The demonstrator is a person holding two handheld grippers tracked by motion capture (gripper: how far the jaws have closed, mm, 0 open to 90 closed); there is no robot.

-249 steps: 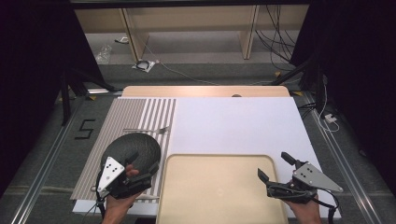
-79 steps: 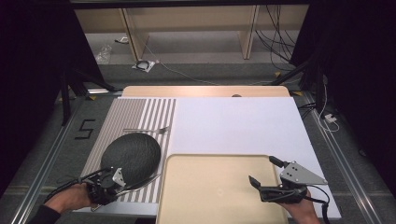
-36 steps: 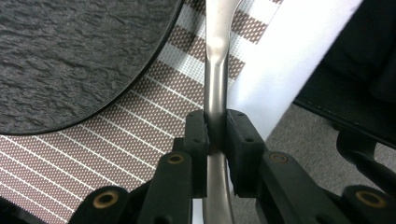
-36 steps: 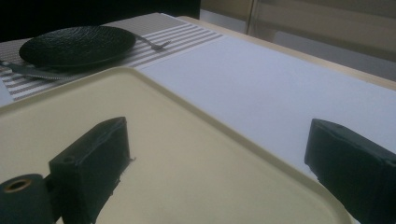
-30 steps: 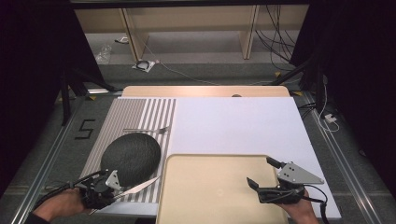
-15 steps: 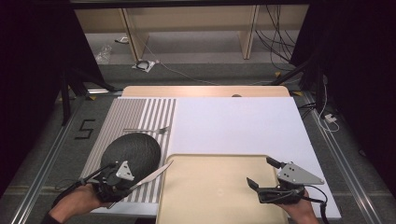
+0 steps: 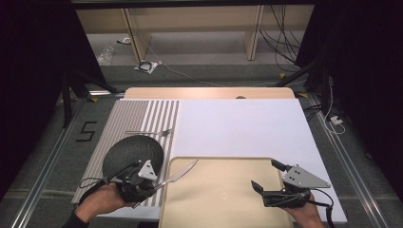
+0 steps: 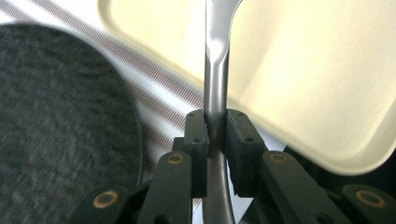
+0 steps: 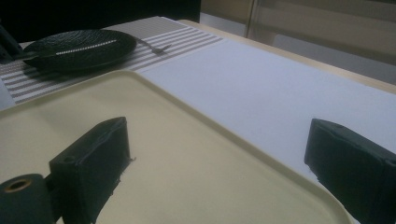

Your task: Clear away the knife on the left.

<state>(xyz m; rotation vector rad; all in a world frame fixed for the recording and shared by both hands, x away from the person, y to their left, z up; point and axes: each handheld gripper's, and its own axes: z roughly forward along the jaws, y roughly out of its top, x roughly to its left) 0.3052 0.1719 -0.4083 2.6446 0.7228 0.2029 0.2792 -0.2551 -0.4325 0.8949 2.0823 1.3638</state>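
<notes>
knife (image 7: 177, 176): clamped by its handle in left gripper (image 8: 215, 133), blade out over near-left corner of cream tray (image 7: 223, 209), beside dark plate (image 7: 133, 153). right gripper (image 7: 270, 176): jaws wide apart, empty, above tray.

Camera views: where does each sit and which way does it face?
High view: above the person's side, facing forward and down on tray; forearms, both hand-held grippers show.
Left gripper view: along jaws clamping knife, over tray and dark plate.
Right gripper view: low, through open jaws, across tray.
Shared: tray, plate, fork.
</notes>
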